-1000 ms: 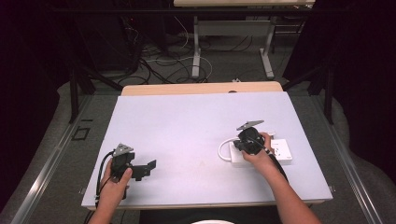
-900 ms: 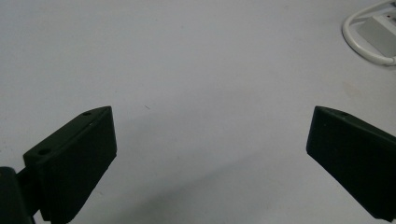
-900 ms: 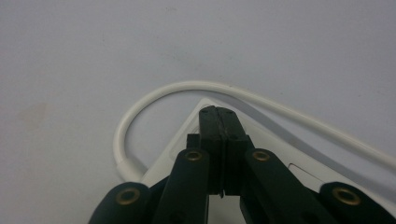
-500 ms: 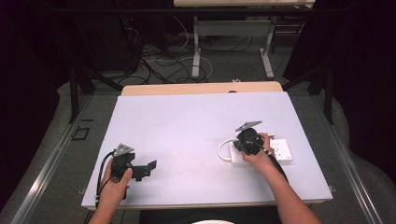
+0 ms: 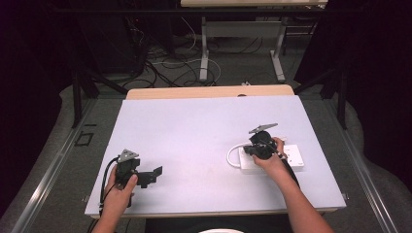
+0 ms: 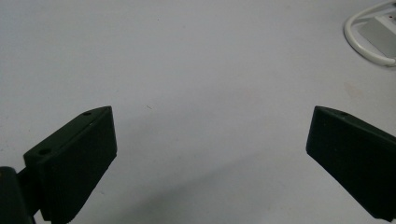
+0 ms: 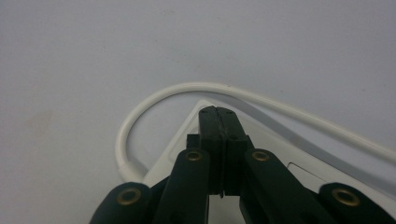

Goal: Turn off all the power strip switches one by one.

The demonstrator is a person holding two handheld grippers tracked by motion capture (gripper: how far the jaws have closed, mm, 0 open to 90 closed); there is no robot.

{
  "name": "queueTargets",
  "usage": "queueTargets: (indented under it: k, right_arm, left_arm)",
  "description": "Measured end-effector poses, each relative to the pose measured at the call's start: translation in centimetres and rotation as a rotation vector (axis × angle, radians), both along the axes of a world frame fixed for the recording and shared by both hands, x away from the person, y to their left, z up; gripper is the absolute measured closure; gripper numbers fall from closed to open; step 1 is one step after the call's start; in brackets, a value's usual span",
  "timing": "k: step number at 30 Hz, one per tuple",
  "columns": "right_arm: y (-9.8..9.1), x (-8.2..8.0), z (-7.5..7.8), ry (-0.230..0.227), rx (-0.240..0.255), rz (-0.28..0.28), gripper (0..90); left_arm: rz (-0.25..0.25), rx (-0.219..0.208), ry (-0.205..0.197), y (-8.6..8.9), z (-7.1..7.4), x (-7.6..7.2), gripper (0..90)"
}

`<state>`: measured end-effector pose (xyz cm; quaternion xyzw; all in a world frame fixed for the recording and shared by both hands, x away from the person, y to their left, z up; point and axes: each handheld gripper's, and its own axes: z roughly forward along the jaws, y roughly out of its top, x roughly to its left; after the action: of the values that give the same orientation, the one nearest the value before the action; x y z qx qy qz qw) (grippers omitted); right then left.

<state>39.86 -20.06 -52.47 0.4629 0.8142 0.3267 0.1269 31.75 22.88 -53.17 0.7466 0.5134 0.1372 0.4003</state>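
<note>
A white power strip point(image 5: 294, 158) lies at the table's right, and its white cable point(image 5: 232, 158) loops out from its left end. My right gripper point(image 5: 248, 151) hovers over that left end, held by a hand. In the right gripper view its jaws point(image 7: 218, 112) are pressed together with nothing between them, tips over the corner of the power strip point(image 7: 187, 135), inside the curve of the cable point(image 7: 154, 99). Whether the tips touch the strip I cannot tell. My left gripper point(image 5: 154, 173) rests near the front left edge, open point(image 6: 213, 114) over bare tabletop.
The pale table top point(image 5: 194, 131) spreads wide between the two hands. The left gripper view catches the cable loop point(image 6: 359, 43) at its far upper right. Beyond the table's far edge are dark floor, loose cables point(image 5: 170, 63) and metal table legs point(image 5: 204, 53).
</note>
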Motion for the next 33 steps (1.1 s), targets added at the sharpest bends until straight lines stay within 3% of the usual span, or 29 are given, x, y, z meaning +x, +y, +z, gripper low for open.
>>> queueTargets:
  k: [10, 16, 22, 33]
  right_arm:
    - [-0.4, -0.2, 0.3, -0.015, 0.036, -0.001, 90.0]
    - [-1.4, -0.1, 0.7, 0.020, 0.109, -0.065, 90.0]
    - [-2.5, 0.1, 1.0, 0.019, 0.148, -0.119, 90.0]
    - [-4.5, 0.4, 0.8, 0.020, 0.140, -0.189, 90.0]
  left_arm:
    - [0.012, -0.008, 0.004, 0.0, -0.1, 0.1, 2.5]
    - [0.006, -0.003, 0.011, 0.0, -0.2, 0.1, 2.5]
    - [0.007, -0.009, 0.009, 0.0, -0.2, 0.1, 2.5]
    - [0.003, -0.006, 0.015, -0.1, -0.2, 0.1, 2.7]
